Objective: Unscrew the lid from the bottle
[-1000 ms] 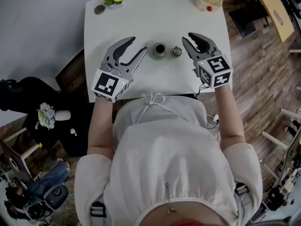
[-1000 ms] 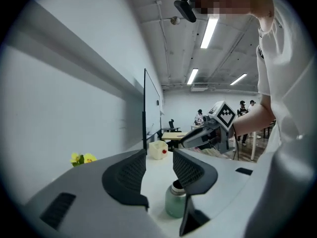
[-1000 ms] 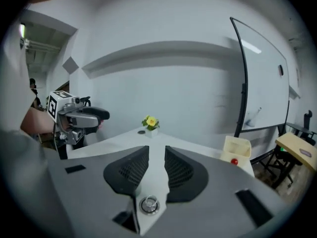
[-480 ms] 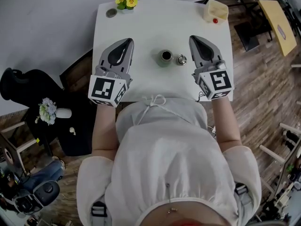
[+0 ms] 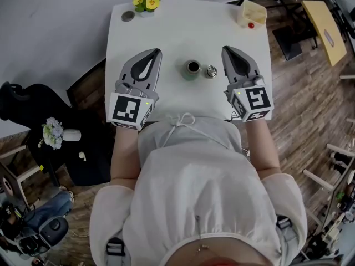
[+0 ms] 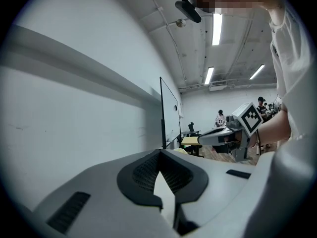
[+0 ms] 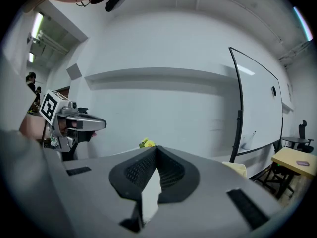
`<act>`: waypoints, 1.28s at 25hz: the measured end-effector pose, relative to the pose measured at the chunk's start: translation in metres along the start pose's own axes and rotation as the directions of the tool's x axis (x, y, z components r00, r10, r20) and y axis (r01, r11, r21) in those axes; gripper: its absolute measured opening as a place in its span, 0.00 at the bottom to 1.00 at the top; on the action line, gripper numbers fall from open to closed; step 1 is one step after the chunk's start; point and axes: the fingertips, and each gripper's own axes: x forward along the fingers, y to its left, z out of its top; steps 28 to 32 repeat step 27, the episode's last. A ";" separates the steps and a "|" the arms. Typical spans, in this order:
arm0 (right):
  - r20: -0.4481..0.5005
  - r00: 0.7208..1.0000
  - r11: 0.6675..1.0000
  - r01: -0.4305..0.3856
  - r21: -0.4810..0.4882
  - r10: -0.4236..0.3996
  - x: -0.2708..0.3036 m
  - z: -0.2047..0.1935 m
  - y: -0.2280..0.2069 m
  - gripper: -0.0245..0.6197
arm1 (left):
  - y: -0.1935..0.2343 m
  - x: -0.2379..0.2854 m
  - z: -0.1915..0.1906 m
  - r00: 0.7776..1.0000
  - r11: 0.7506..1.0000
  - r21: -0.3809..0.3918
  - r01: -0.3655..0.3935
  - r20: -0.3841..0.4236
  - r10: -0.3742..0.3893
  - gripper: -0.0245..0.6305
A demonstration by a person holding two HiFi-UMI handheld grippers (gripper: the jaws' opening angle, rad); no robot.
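- Nearest the camera, the wearer's white garment (image 5: 199, 193) is seen from above, filling the lower half of the head view.
- Just beyond it, the left gripper (image 5: 156, 52) is laid over the near left part of a white table (image 5: 183, 32). Its jaws are clenched tip to tip and nothing is held between them.
- The right gripper (image 5: 225, 49) is laid over the near right part, likewise clenched and empty.
- Between the two grippers, apart from both, the bottle (image 5: 192, 68) is stood upright near the middle of the table, its mouth shown dark and open.
- The lid (image 5: 211, 71) is set just beside the bottle, on its right; it is judged to be already unscrewed.
- The bottle is judged small, rigid and light, with a smooth wall that may slip or tip. It would best be taken around the body, below the neck.
- The lid is judged small, hard and shiny, and would best be pinched across its rim.
- At the far left corner, a posy of yellow flowers (image 5: 146, 3) and a small round disc (image 5: 128, 16) are placed.
- At the far right corner, a pale tub (image 5: 249, 10) with something red in it is placed.
- Counted: two grippers, one bottle, one lid, one table, one posy, one disc, one tub.
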 end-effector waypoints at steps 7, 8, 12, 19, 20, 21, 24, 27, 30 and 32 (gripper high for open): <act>0.031 1.000 1.000 -0.002 -0.020 0.003 -0.006 0.007 -0.006 0.04 | 0.001 0.004 0.012 1.000 1.000 0.023 -0.008 0.014 0.008 0.07; 0.039 0.999 1.000 -0.007 -0.017 0.008 -0.006 0.008 -0.005 0.04 | 0.001 0.005 0.013 1.000 1.000 0.029 -0.010 0.012 0.010 0.07; 0.062 0.998 1.000 -0.015 -0.006 0.015 -0.005 0.010 -0.005 0.04 | 0.003 0.006 0.012 1.000 1.000 0.015 -0.014 0.000 0.014 0.07; 0.057 0.998 1.000 -0.009 0.014 0.008 -0.005 0.002 -0.008 0.04 | 0.002 0.011 0.011 1.000 1.000 -0.001 -0.018 0.008 0.018 0.07; 0.055 0.998 1.000 -0.007 0.017 0.006 -0.005 0.001 -0.008 0.04 | 0.002 0.012 0.011 1.000 1.000 -0.007 -0.017 0.006 0.017 0.07; 0.054 0.999 1.000 -0.007 0.017 0.006 -0.004 0.000 -0.008 0.04 | 0.002 0.012 0.010 1.000 1.000 -0.012 -0.016 0.003 0.016 0.07; 0.053 0.999 1.000 -0.012 0.012 0.011 -0.001 0.001 -0.006 0.04 | 0.002 0.013 0.006 1.000 1.000 -0.016 -0.012 -0.008 0.012 0.07; 0.052 0.999 1.000 -0.017 0.007 0.016 0.000 0.001 -0.005 0.04 | 0.001 0.014 0.004 1.000 1.000 -0.014 -0.016 -0.017 0.015 0.07; 0.052 0.999 1.000 -0.017 0.007 0.016 0.000 0.001 -0.005 0.04 | 0.001 0.014 0.004 1.000 1.000 -0.014 -0.016 -0.017 0.015 0.07; 0.052 0.999 1.000 -0.017 0.007 0.016 0.000 0.001 -0.005 0.04 | 0.001 0.014 0.004 1.000 1.000 -0.014 -0.016 -0.017 0.015 0.07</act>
